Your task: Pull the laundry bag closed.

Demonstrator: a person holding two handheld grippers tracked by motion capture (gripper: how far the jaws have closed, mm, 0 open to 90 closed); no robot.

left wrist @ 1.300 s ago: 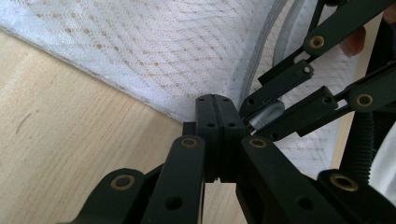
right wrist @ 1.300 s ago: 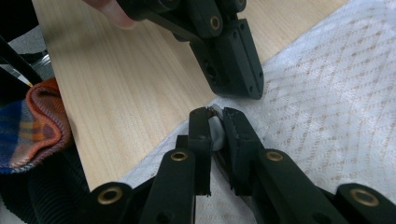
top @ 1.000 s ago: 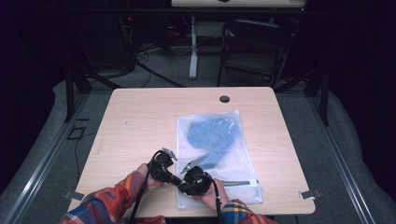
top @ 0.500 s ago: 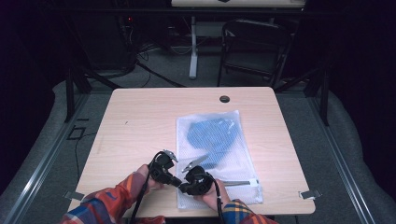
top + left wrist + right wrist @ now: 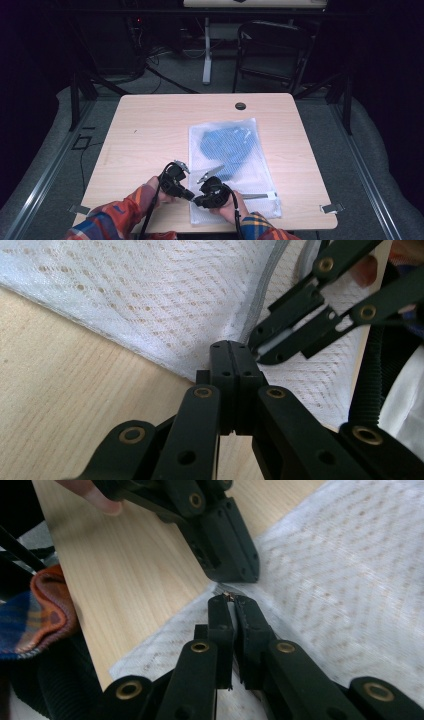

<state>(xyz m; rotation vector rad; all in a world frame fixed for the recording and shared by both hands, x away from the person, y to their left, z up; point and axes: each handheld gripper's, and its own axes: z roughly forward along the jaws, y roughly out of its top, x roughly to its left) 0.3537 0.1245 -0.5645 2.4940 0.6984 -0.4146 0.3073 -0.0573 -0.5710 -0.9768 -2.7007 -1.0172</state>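
Now zipping step: left gripper [image 5: 235, 347] clenched on mesh bag [image 5: 235, 150] edge, right gripper [image 5: 231, 599] pinching zipper pull [image 5: 227, 596]; next, steady pull along zipper.

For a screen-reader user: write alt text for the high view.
At the near edge of a light wooden table, a person's two hands bring the left claw and right claw together, both shut, at the near left corner of a white mesh bag. A blue garment shows through the flat-lying bag. Plaid sleeves enter from below.
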